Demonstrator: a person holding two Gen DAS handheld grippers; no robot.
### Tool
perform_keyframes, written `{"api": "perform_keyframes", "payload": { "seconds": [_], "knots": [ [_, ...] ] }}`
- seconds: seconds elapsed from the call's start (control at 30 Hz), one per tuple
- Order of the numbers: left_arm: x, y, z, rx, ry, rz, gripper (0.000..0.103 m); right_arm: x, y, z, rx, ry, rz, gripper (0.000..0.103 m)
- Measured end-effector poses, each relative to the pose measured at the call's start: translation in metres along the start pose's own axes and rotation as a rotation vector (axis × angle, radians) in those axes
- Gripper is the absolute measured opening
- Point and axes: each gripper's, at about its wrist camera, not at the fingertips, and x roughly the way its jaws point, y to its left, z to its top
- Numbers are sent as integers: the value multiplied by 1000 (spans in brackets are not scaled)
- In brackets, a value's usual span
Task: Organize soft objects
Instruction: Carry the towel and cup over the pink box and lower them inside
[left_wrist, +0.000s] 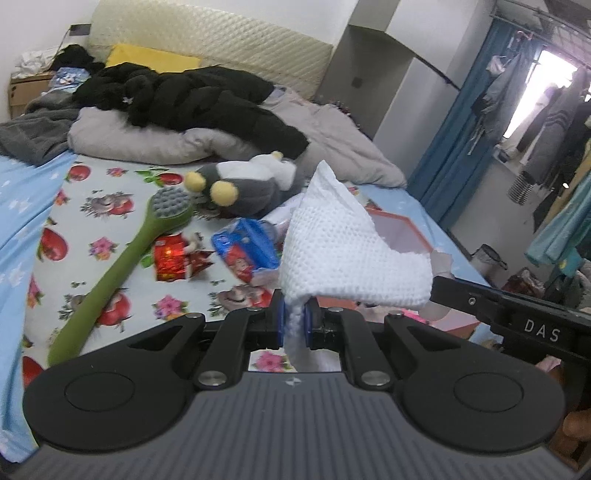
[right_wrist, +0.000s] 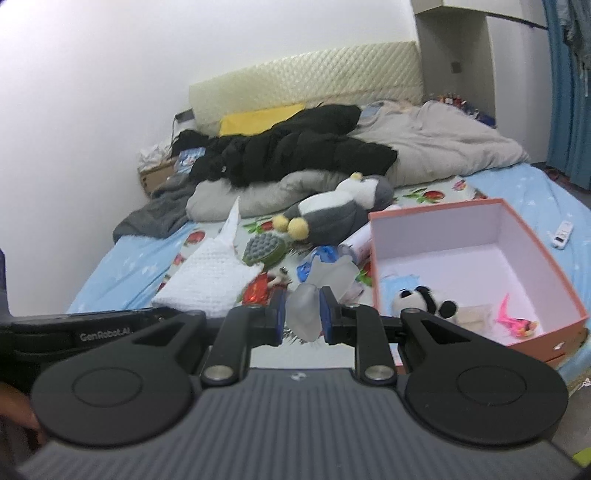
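Grippers both loaded over the bed (right_wrist: 140, 258). My left gripper (left_wrist: 294, 325) is clenched on a white cloth (left_wrist: 343, 254); a bunched corner passes between the pads and the rest stands up in front of the lens. In the right wrist view the same cloth (right_wrist: 210, 280) lies at left, above the left gripper's body. My right gripper (right_wrist: 303, 317) grasps a pale translucent item (right_wrist: 304, 310), which I cannot identify; it fills the gap between the jaws. Box (right_wrist: 480, 258), pink outside and white inside, sits open on the bed to the right, and holds a panda toy (right_wrist: 424, 299), a bright pink item (right_wrist: 517, 321) and a blue packet (right_wrist: 397, 286). Penguin plush (left_wrist: 251, 184) lies farther back on the printed sheet, just beside the head of a green brush (left_wrist: 122, 269). Red wrapper (left_wrist: 173, 262) and blue packet (left_wrist: 247, 247) lie near the brush handle. Black jacket (left_wrist: 192, 96) rests on grey bedding at the far end.
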Motion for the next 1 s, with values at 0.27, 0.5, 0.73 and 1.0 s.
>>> {"api": "perform_keyframes", "payload": {
  "seconds": [0.27, 0.5, 0.73, 1.0],
  "knots": [
    [8, -42, 2, 36, 21, -83, 12, -31, -33, -5, 51, -28, -80, 23],
    [34, -72, 4, 51, 64, -163, 12, -26, -57, -7, 100, -13, -128, 23],
    [83, -90, 21, 70, 130, -184, 12, 12, -90, 0, 149, 37, -153, 23],
    [164, -106, 47, 87, 195, -178, 12, 61, -139, 14, 181, 92, -196, 23]
  ]
}}
